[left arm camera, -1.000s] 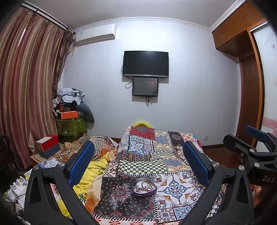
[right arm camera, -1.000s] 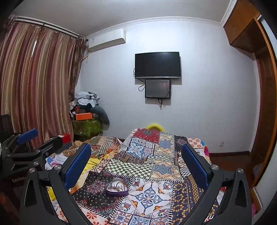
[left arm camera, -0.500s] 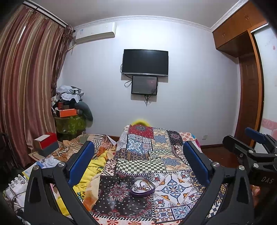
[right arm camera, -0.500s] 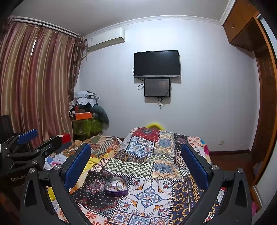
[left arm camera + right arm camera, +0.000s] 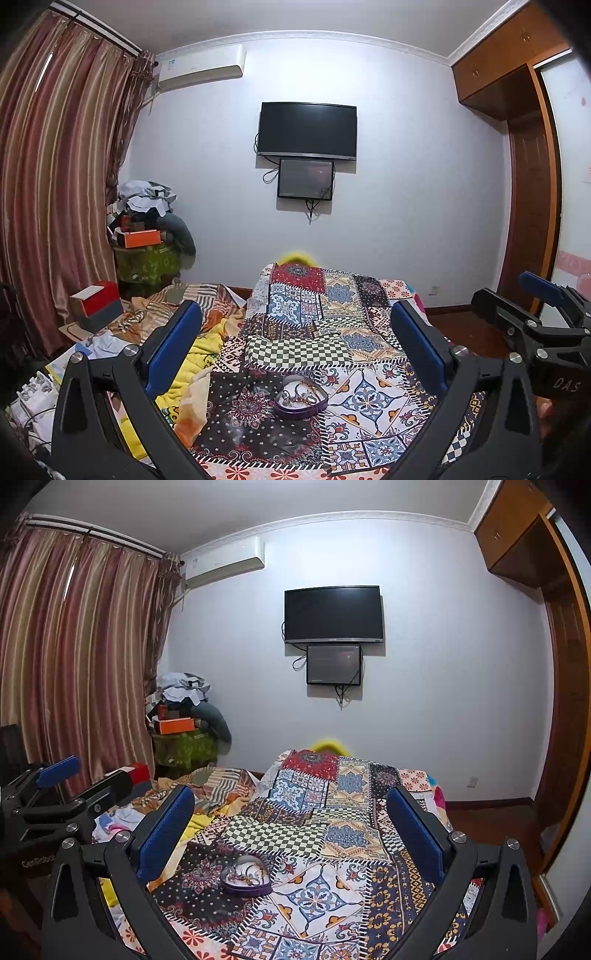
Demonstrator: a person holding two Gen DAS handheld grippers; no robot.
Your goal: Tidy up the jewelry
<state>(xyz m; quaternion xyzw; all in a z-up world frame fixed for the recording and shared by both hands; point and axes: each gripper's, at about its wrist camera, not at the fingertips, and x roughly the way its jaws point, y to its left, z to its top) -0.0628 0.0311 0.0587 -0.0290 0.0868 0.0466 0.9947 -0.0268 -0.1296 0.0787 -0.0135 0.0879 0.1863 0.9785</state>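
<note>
A purple heart-shaped box [image 5: 301, 400] lies open on the patchwork bedspread [image 5: 332, 332], with tangled chains and small jewelry pieces [image 5: 299, 393] inside it. My left gripper [image 5: 295, 343] hangs above and short of the box, open, with nothing between its blue pads [image 5: 173, 347]. In the right wrist view the same box [image 5: 245, 880] sits low and left of centre. My right gripper [image 5: 290, 830] is also open and holds nothing. Each gripper shows in the other's view: the right gripper [image 5: 517, 295] at the right edge, the left gripper [image 5: 86, 775] at the left edge.
A yellow blanket [image 5: 199, 354] and striped bedding [image 5: 207, 295] are bunched left of the bedspread. A red and grey box [image 5: 98, 306] and loose papers [image 5: 99, 341] lie further left. A pile of clothes and boxes [image 5: 147, 229] fills the corner by the curtain [image 5: 55, 184]. A wardrobe [image 5: 524, 184] stands at the right.
Both views have drifted only slightly, and the room sits a little higher in frame. Both grippers stay open. The box has not moved.
</note>
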